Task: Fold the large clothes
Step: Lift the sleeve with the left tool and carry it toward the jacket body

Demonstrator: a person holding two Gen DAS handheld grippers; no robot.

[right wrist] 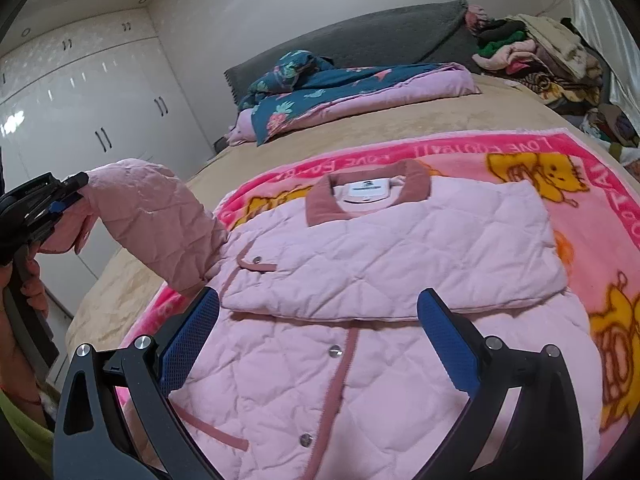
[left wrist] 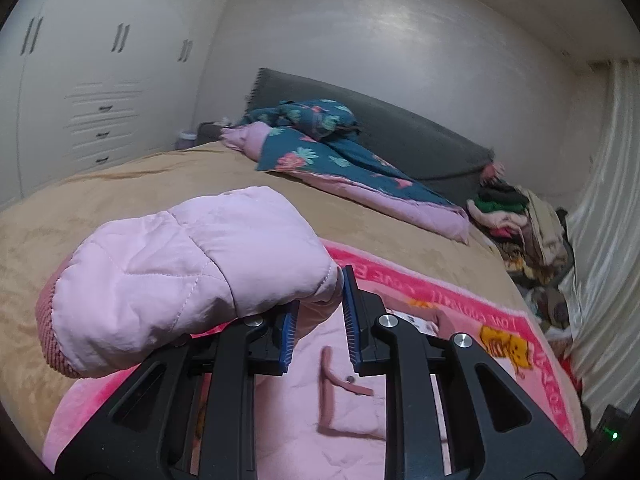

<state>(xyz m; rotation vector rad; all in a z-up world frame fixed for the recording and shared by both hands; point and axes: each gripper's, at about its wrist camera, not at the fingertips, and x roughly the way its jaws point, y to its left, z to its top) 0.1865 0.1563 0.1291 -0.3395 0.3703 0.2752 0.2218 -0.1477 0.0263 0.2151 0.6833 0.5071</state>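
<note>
A pink quilted jacket (right wrist: pixel 360 300) lies face up on a pink cartoon blanket (right wrist: pixel 560 152) spread over the bed (right wrist: pixel 400 124), collar (right wrist: pixel 368 192) toward the headboard; the sleeve on your right side already lies folded across the chest. Your left tool (left wrist: pixel 320 312) is clamped shut on the cuff end of the other sleeve (left wrist: pixel 168 276), which it holds lifted off the bed out past the jacket's left edge (the ribbed cuff hangs off to the tool's left in the left wrist view). Your right tool (right wrist: pixel 320 340) stands wide open with nothing between its pads, poised low above the jacket's lower front, near the snap placket.

The relation that matters: the lifted sleeve runs from its shoulder seam, at the jacket's left edge, outward and up to your left tool, so its long axis lies roughly crosswise to the jacket's body. The chest panel sits to the right of that tool. The left hand alone has the sleeve, and the likely next move is to carry the cuff across over the chest, pivoting at the shoulder, while the right tool is free to steady the body.
</note>
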